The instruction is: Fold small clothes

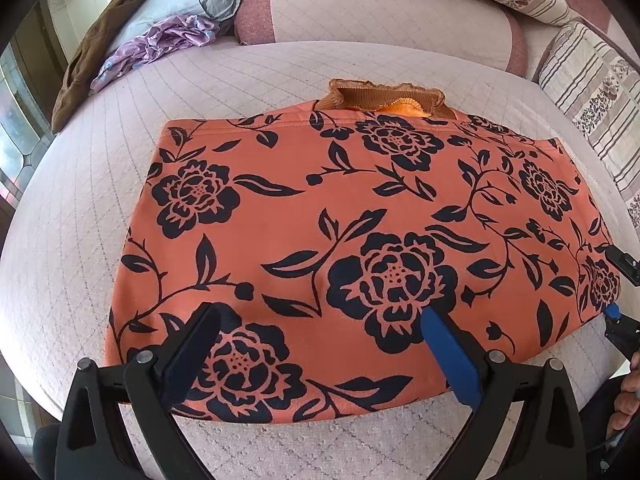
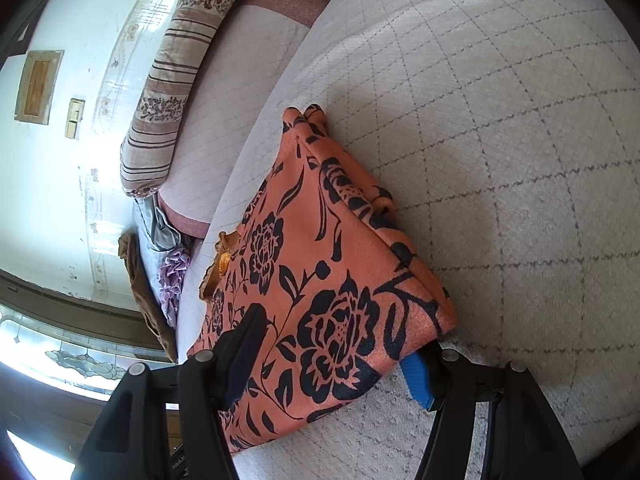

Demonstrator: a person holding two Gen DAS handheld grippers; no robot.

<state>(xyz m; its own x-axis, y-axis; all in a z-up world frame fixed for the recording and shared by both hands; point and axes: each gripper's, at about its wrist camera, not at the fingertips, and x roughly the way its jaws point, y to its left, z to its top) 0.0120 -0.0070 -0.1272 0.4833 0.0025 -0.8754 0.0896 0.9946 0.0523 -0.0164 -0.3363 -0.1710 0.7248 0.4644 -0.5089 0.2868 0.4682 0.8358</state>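
Observation:
An orange garment with black flowers [image 1: 320,208] lies folded into a rectangle on the quilted bed cover [image 1: 280,72], its ribbed brown collar [image 1: 384,98] poking out at the far edge. My left gripper [image 1: 318,320] hovers open over the garment's near edge, fingers wide apart and nothing between them. My right gripper [image 1: 616,288] is at the garment's right corner. In the right wrist view the gripper [image 2: 334,344] is rolled on its side. Its black finger is over the garment [image 2: 320,260] and its blue pad [image 2: 416,380] under the edge, the jaws standing apart.
A pile of other clothes [image 1: 160,32], brown, pale blue and purple, lies at the far left of the bed. Striped floral pillows [image 1: 592,92] line the back and right side. A person's hand [image 1: 626,404] shows at the lower right. A tiled wall [image 2: 60,200] stands beyond the bed.

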